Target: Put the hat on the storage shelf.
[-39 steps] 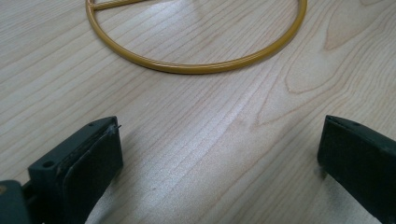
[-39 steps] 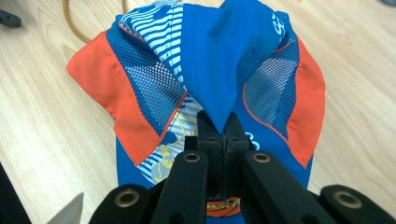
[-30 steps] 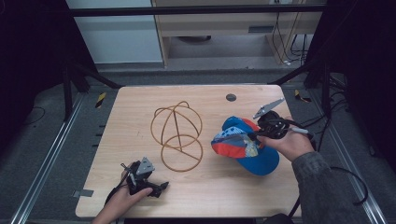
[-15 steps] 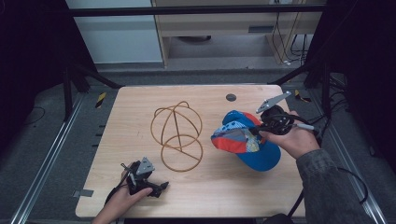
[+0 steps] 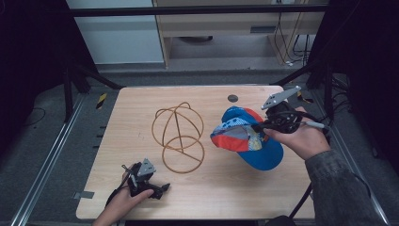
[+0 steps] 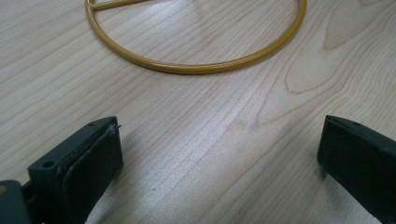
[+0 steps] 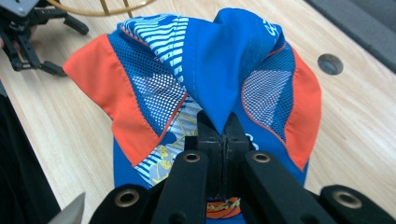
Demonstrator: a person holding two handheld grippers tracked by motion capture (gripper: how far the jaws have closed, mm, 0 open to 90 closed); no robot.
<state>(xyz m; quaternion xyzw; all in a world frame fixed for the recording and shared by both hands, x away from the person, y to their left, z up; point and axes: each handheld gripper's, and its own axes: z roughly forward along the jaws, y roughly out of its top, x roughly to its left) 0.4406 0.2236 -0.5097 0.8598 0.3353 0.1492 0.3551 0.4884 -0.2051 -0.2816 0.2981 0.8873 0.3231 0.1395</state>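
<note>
A blue and orange cap (image 5: pixel 247 139) with mesh panels is lifted off the wooden table (image 5: pixel 141 101) at the right. My right gripper (image 5: pixel 259 126) is shut on a pinched fold of its blue cloth (image 7: pixel 219 93), and the crown hangs towards the left. A gold wire stand (image 5: pixel 179 136), a domed frame over a flat ring, sits at the table's middle. Near the front left, my left gripper (image 5: pixel 162 188) rests low on the wood, open with nothing between its jaws. The stand's ring (image 6: pixel 196 67) curves just ahead of it. That left gripper (image 7: pixel 56 70) also appears beyond the cap.
A small dark round hole (image 5: pixel 233 98) is set in the table behind the cap. Black frame bars (image 5: pixel 80 75) run along both sides of the table, and cables (image 5: pixel 291 47) hang at the back right.
My right gripper has raised the cap and carried it slightly back and to the right. The left gripper has stayed put.
</note>
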